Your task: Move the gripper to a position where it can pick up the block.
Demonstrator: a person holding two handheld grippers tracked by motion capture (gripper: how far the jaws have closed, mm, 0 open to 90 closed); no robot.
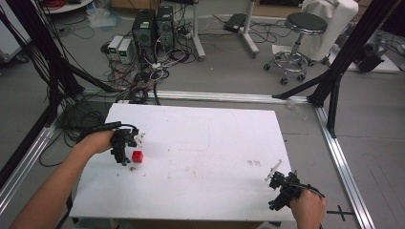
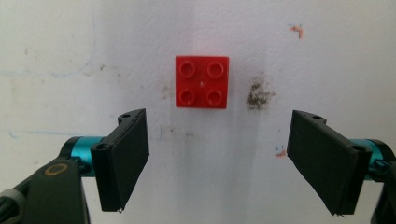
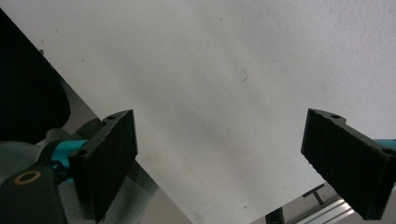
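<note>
A small red brick (image 1: 137,156) with four studs lies on the white table (image 1: 205,143) at its left side. In the left gripper view the red brick (image 2: 202,82) sits just beyond the jaws, apart from both. My left gripper (image 1: 125,151) hovers beside the brick on its left, open, with nothing between its fingers (image 2: 122,158). My right gripper (image 1: 282,186) is near the table's front right corner, open and holding nothing; its jaws stand wide over bare white tabletop (image 3: 224,93).
A dark smudge (image 2: 258,95) marks the table next to the brick. Beyond the table are cables, computer boxes (image 1: 153,26), a stool (image 1: 298,40) and black frame posts (image 1: 344,62). A metal rail (image 1: 344,167) runs along the floor at right.
</note>
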